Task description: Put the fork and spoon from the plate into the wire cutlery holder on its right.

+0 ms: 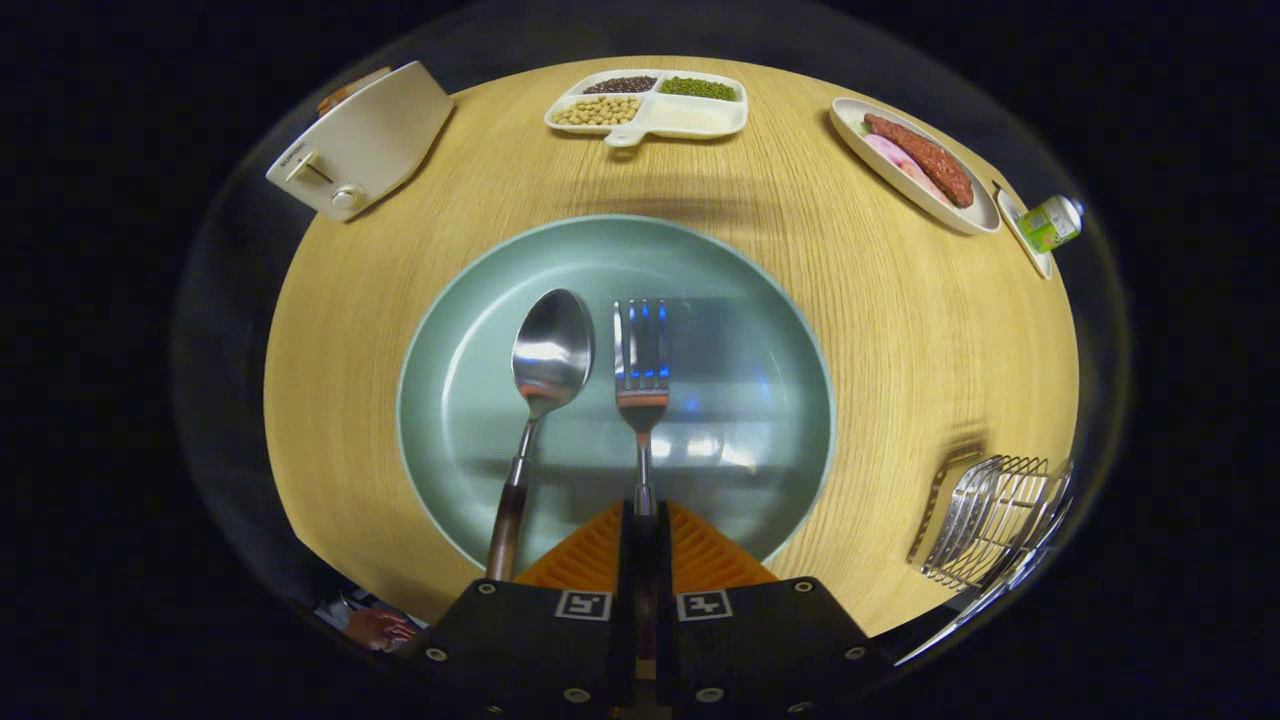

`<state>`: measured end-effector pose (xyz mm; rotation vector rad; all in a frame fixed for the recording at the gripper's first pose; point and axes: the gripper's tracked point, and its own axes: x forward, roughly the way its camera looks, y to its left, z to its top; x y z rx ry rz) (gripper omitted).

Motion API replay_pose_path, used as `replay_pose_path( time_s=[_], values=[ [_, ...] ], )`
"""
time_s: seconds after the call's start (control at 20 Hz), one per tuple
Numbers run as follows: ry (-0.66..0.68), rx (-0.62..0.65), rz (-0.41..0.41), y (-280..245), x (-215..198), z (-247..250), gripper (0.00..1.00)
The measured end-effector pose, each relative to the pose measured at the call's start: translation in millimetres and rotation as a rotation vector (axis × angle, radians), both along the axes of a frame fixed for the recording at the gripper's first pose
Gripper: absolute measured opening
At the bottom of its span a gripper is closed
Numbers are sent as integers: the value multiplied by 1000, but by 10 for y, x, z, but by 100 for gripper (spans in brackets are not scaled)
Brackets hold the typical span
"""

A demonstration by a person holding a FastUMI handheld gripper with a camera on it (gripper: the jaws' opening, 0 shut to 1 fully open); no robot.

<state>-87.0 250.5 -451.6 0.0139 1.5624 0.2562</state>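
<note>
Our tongs [641, 515] grip the fork [641, 370] handle, its length pointing straight ahead over the plate [760, 300], with the holder [990, 520] at lower right.

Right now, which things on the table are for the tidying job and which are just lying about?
For the job: shiny metal fork, its handle squeezed between the gripper's orange fingers; shiny metal spoon; round green plate; silver wire cutlery holder.

Just lying about: white toaster; white divided bean tray; oval sausage dish; green bottle.
</note>
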Motion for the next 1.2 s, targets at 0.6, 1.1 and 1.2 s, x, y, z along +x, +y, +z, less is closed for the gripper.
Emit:
replay_pose_path(
  time_s=[0.6,1.1,1.2],
  values=[
    [-125,15,-63,-661,113,682,5],
    [-178,-58,-184,-1877,-326,1247,5],
    [-177,-80,-197,-2095,-425,1284,5]
  ],
)
